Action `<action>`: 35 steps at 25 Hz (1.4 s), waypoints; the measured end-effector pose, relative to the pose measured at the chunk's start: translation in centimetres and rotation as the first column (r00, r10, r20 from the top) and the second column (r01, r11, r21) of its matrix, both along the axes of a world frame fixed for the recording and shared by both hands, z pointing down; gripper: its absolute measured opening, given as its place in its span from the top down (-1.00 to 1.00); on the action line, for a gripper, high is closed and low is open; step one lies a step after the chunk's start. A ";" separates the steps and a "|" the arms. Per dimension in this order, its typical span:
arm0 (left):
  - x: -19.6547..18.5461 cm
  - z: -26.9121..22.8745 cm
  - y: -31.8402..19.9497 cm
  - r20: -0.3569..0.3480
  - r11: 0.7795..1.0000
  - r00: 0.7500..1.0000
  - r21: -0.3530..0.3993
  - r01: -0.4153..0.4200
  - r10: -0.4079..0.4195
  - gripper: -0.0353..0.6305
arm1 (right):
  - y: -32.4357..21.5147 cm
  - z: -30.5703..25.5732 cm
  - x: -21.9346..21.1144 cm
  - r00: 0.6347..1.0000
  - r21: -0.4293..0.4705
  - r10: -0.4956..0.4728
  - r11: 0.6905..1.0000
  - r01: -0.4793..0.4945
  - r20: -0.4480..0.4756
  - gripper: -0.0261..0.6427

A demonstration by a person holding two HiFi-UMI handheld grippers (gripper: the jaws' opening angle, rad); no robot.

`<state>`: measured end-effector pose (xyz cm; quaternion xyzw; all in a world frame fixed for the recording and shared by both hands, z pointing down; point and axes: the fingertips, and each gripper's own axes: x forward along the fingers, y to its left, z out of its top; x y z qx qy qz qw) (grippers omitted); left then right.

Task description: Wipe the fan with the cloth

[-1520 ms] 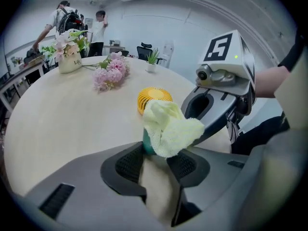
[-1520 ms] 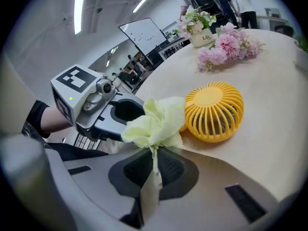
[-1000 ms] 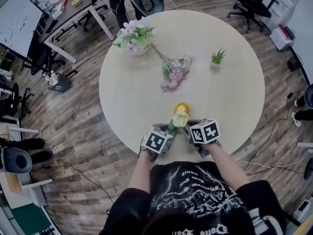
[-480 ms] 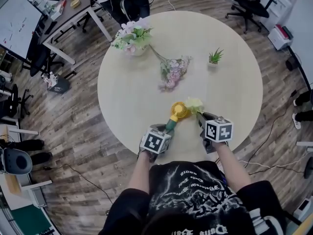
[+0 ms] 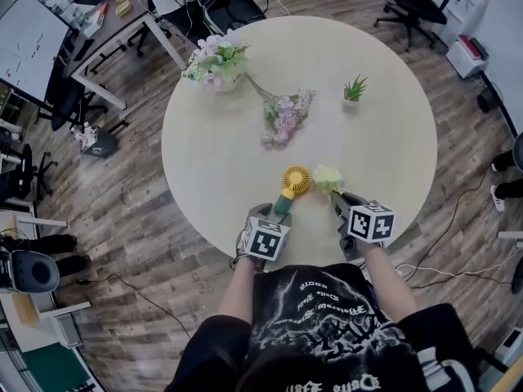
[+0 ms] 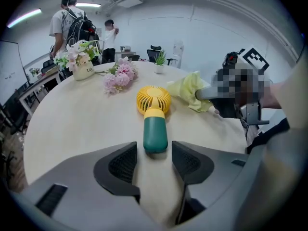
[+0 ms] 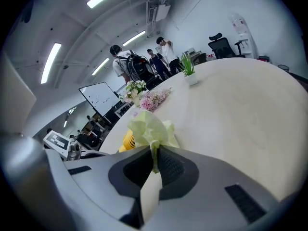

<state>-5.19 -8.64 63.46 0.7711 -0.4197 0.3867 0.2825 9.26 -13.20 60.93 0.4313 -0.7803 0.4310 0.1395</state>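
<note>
Quick update. A second ago the small handheld fan with the yellow grille and dark green handle [image 5: 291,188] was up in the left tool [image 5: 279,213], and the pale yellow-green cloth [image 5: 327,178] was bunched right on the fan head. Now that's all come apart.

The left tool's jaws are opening. From its own view the fan lies flat on the round pale wood counter [image 5: 221,137], with the butt of the handle just inside the tips and a gap on each side, so the pads aren't pressing on it. The grille end points straight away from that tool.

The right tool [image 5: 340,199] has swung out to its own side and taken the cloth along. The cloth is pinched tight between pressed-together jaws and fluffs out just ahead of the tips. It sits beside the fan head but isn't touching it.

My read is that this wiping pass is over and the fan has been put down. Either the job's about finished, or the fan needs picking up again to do the other face.
</note>
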 end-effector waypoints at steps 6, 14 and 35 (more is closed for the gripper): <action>-0.4 -1.3 -0.3 0.074 0.996 0.997 0.087 0.002 -0.008 0.16 | 0.8 -0.4 -0.9 0.998 -0.002 -0.043 0.999 0.043 0.035 0.85; 1.2 -0.7 -1.9 0.118 0.997 0.992 0.052 -0.048 0.042 0.34 | 4.3 0.7 -7.1 0.940 -0.098 -0.328 0.936 0.337 0.097 0.85; 2.4 -0.4 -0.4 0.157 0.882 0.869 -0.035 -0.470 0.470 0.34 | -4.5 2.2 -3.0 0.912 -0.285 -0.396 0.866 0.411 0.109 0.85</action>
